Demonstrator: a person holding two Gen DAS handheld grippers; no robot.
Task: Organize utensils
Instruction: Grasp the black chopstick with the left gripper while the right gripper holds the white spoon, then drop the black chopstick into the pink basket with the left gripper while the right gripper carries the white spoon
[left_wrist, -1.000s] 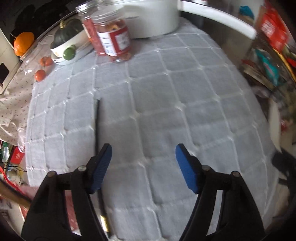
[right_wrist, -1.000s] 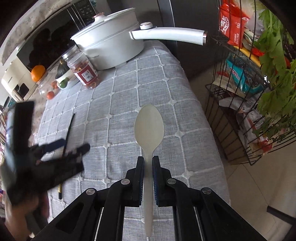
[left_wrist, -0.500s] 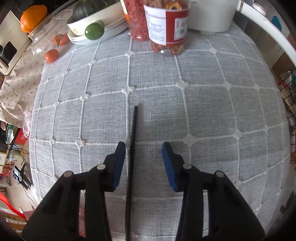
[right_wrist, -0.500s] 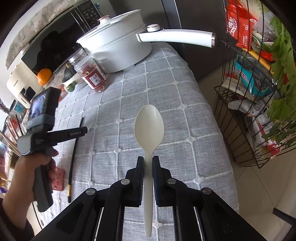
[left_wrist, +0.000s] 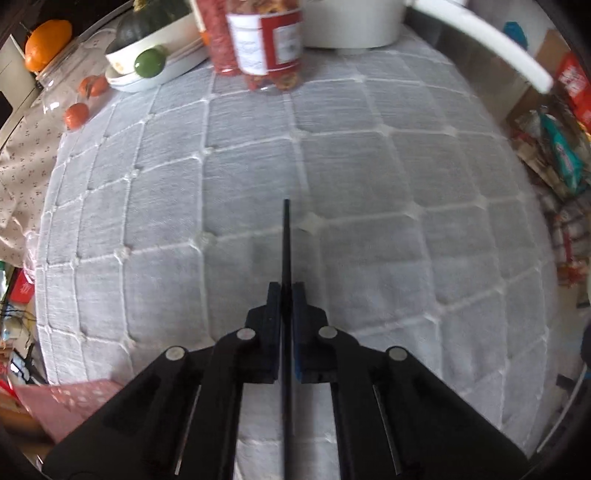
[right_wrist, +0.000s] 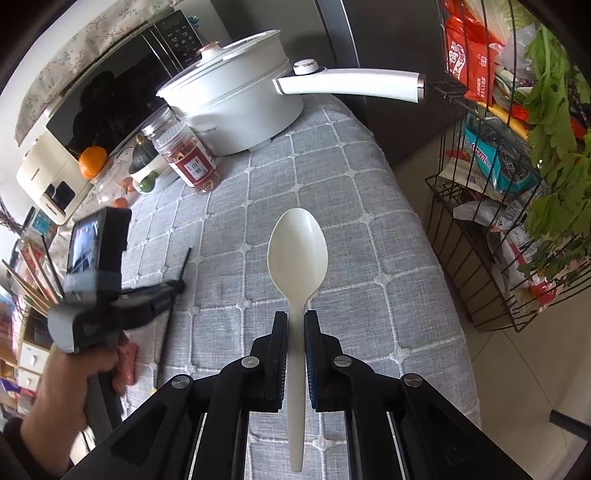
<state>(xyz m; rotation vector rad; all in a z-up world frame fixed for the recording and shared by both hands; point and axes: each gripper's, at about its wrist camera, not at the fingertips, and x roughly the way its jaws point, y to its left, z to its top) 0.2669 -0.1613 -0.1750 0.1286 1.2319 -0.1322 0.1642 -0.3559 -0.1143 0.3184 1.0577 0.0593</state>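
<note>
The left tool (left_wrist: 286, 291) has closed its jaws since a second ago, when they stood wide with the black chopstick (left_wrist: 286, 236) off to one side; now it pinches that chopstick, whose tip runs straight ahead over the grey checked tabletop (left_wrist: 369, 192). The right tool (right_wrist: 295, 321) is unchanged, clamped narrow on the handle of the white spoon (right_wrist: 297, 251), bowl pointing forward. A jar (left_wrist: 269, 40) stands far ahead of the left tool.

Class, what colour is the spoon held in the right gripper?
White, or slightly off-white: the spoon shows best in the right wrist view.
</note>
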